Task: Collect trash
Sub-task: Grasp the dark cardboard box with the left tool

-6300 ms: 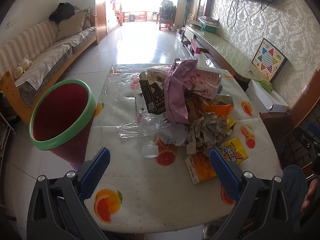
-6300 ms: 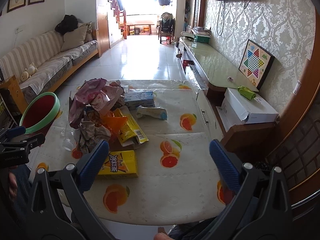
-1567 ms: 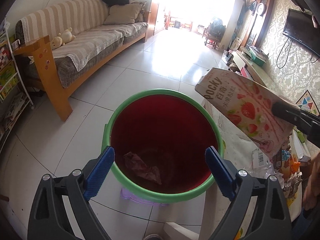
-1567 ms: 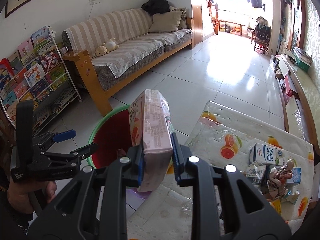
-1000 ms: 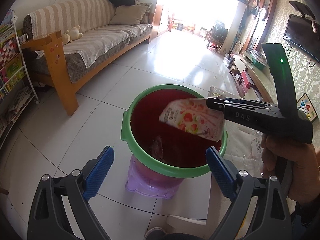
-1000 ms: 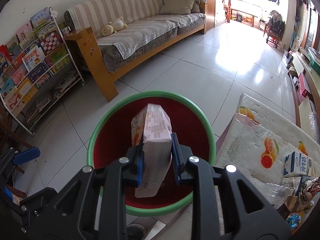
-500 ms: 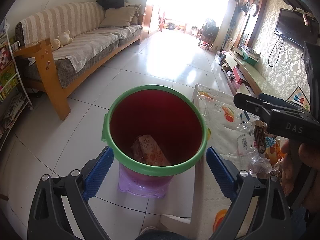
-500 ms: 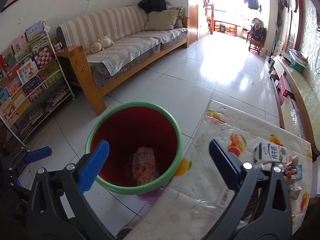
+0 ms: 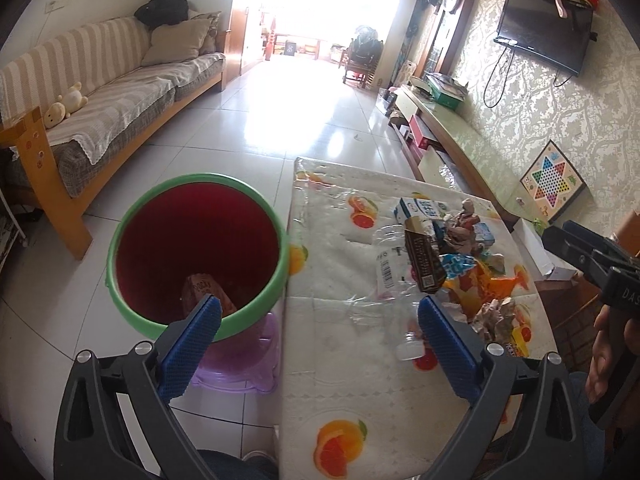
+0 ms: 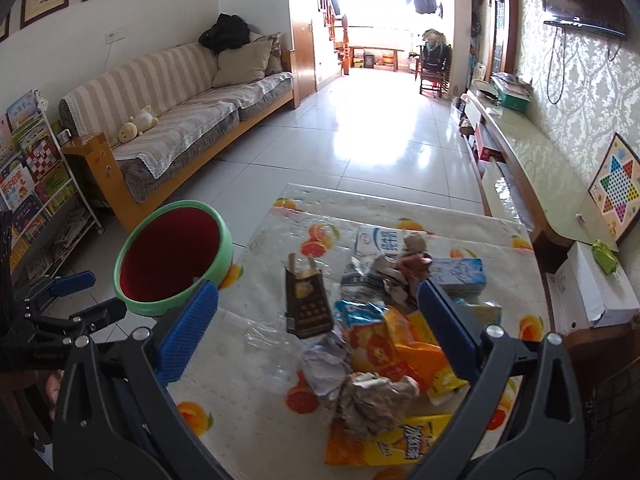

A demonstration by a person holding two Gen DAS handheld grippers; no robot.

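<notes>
lying beyond the right gripper (image 10: 318, 326)'s parted fingers (image 10: 446, 322), trash pile (image 10: 380, 344).

Both wrist views downward over table (image 9: 360, 392)

Striped sofa (image 10: 168, 92) beside sunlit white tile floor (image 10: 360, 136).
</notes>
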